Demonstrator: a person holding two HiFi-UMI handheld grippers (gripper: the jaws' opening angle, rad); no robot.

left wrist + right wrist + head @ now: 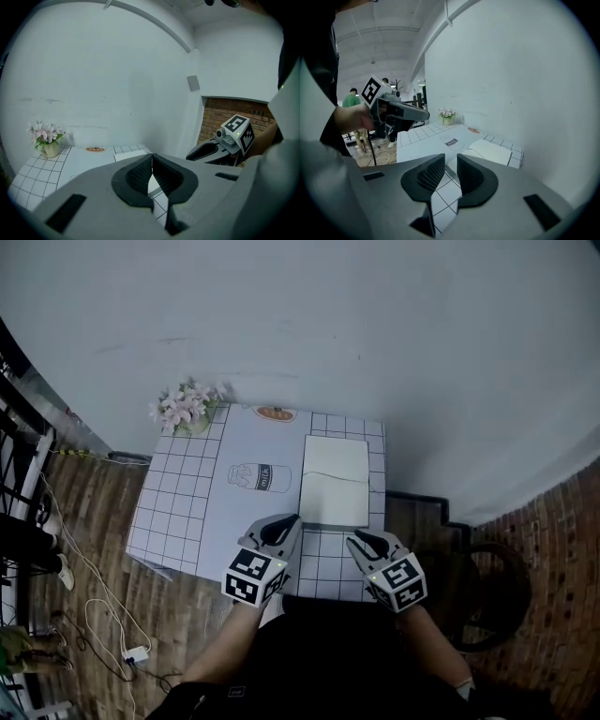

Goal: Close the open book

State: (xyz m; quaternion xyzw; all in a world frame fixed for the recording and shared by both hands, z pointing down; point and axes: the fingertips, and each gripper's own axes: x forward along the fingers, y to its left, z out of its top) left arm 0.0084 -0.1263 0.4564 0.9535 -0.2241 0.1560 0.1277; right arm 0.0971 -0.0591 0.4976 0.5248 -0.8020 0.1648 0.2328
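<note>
An open book with blank white pages lies flat on the right part of the checked table, near the wall. It also shows past the jaws in both gripper views, book and book. My left gripper hovers at the book's near left corner; its jaws meet at the tips, empty. My right gripper hangs just in front of the book's near edge. Its jaws stand slightly apart with only the tablecloth showing between them.
A small pot of pink flowers stands at the table's far left corner. An orange print and a milk-bottle print mark the cloth. Cables and a power strip lie on the floor left; a dark round seat sits right.
</note>
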